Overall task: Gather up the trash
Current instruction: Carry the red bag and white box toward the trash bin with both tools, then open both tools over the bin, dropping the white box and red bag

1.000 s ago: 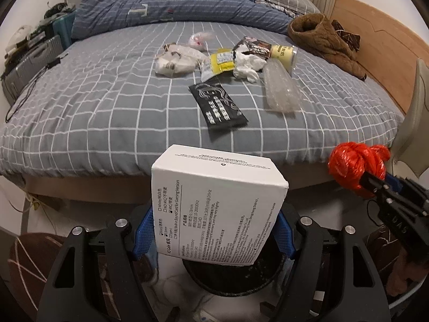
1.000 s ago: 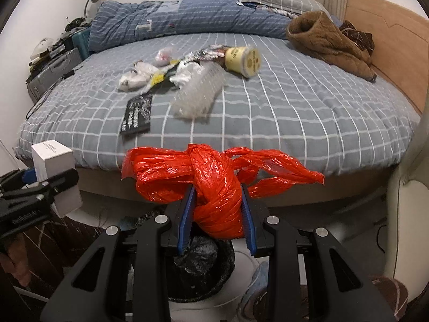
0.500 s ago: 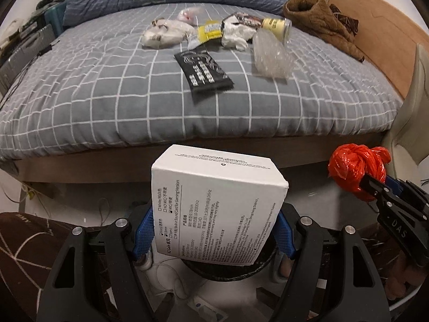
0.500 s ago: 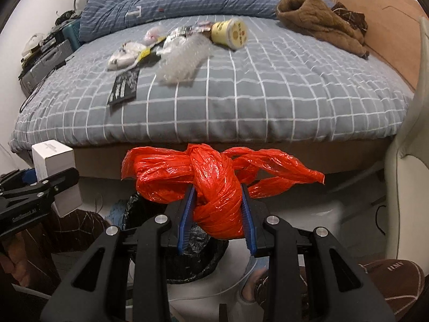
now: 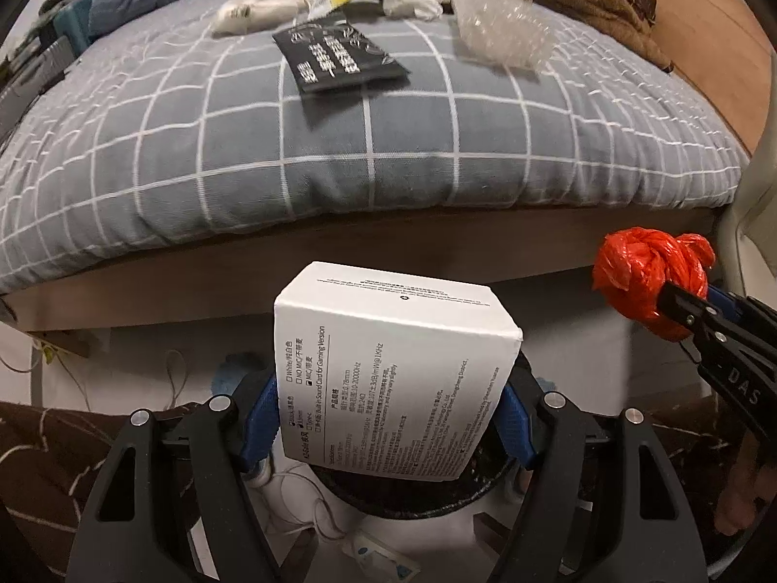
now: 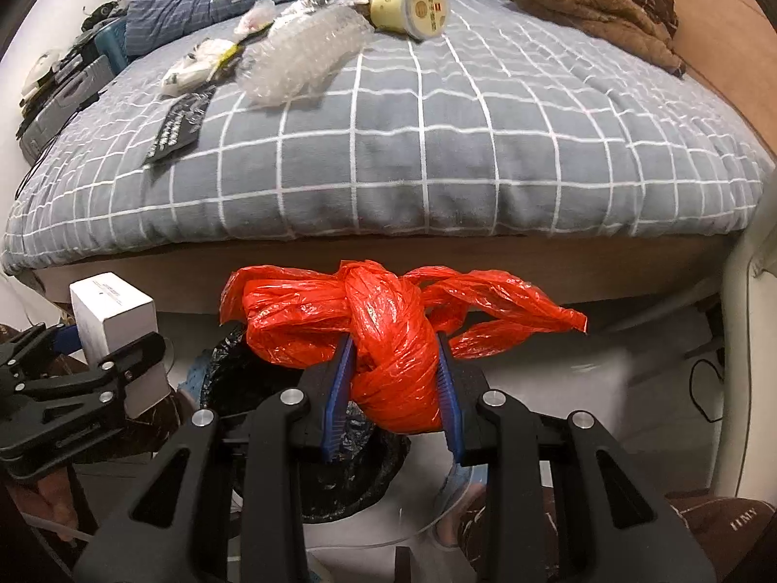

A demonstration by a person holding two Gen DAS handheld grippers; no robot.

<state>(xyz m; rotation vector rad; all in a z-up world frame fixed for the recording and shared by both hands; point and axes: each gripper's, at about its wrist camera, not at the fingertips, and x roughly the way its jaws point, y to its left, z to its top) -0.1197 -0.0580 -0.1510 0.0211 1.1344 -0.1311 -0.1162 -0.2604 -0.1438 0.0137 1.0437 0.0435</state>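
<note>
Left gripper (image 5: 388, 418) clamped a white printed cardboard box (image 5: 393, 379) between its blue pads, above a black-lined round trash bin (image 6: 272, 403) beside the grey checked bed (image 6: 437, 145). Right gripper (image 6: 393, 388), jaws narrow, gripped a knotted red plastic bag (image 6: 388, 335) over the same bin.

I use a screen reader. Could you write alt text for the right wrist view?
Right tongs clamp a knotted red plastic bag above a black-lined round trash bin, beside a grey checked bed. At left, left tongs hold a white cardboard box.
</note>
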